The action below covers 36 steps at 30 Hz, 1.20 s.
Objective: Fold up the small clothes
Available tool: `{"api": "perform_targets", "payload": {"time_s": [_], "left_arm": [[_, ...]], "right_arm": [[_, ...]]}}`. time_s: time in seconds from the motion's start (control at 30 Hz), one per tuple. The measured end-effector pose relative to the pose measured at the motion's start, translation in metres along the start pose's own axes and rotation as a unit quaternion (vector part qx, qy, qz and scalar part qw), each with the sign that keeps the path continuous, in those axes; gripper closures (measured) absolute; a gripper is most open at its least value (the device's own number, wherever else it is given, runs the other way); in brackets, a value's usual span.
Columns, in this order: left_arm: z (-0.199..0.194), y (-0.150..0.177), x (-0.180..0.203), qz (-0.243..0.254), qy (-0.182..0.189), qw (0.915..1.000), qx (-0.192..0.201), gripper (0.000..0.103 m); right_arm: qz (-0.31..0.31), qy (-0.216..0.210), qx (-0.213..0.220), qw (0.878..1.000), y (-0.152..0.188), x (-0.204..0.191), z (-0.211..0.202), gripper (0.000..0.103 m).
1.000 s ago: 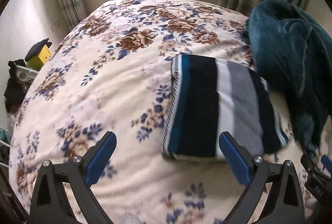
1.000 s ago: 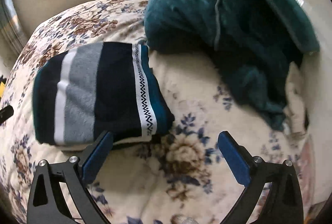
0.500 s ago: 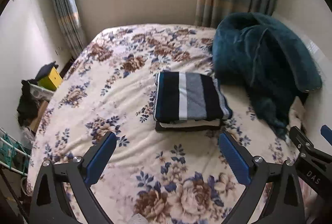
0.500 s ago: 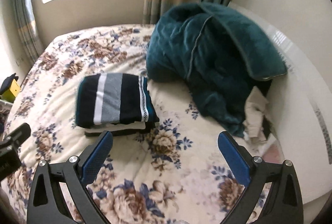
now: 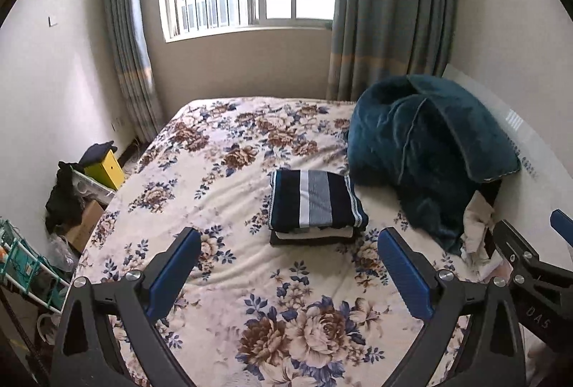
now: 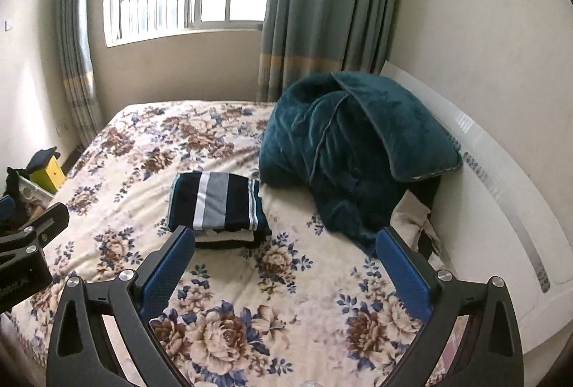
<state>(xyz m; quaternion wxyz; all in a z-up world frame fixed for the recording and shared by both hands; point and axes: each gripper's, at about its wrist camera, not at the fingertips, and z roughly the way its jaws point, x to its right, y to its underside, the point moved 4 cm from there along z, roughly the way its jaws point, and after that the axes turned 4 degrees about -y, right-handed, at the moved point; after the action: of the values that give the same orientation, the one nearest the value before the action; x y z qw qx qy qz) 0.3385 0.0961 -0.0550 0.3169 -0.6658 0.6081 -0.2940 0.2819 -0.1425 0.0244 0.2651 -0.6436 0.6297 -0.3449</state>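
beside bed [image 5: 229,265], left view only: green rack [image 5: 25,276]

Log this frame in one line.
left gripper: open, empty | right gripper: open, empty | striped garment: folded atop stack on bed

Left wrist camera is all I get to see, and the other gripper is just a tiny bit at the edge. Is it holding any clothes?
Observer: No. The right wrist view shows the right gripper open, with only the flowery bedspread between its fingers.
Operator: Is it close to the stripy pile?
Observer: The striped folded stack lies just past its left finger, outside the gap between the fingers.
Operator: What's by its other finger?
Observer: Just past the right finger, a beige cloth pokes out beneath the teal blanket.
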Motion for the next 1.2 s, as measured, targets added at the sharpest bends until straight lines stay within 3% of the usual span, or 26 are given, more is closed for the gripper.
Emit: {"api": "perform_targets", "payload": {"time_s": [0.23, 0.43, 1.2], "left_arm": [[-0.033, 0.003, -0.001, 0.007, 0.0, 0.9996, 0.028, 0.002], [-0.046, 0.008, -0.002, 0.004, -0.004, 0.9994, 0.035, 0.002], [-0.062, 0.011, -0.002, -0.004, -0.009, 0.999, 0.043, 0.002]], "right_arm": [[0.001, -0.01, 0.031, 0.999, -0.003, 0.005, -0.063, 0.001], [0.004, -0.011, 0.045, 0.999, -0.003, 0.011, -0.09, 0.001], [-0.008, -0.03, 0.046, 0.998, -0.008, 0.008, -0.103, 0.0]]}}
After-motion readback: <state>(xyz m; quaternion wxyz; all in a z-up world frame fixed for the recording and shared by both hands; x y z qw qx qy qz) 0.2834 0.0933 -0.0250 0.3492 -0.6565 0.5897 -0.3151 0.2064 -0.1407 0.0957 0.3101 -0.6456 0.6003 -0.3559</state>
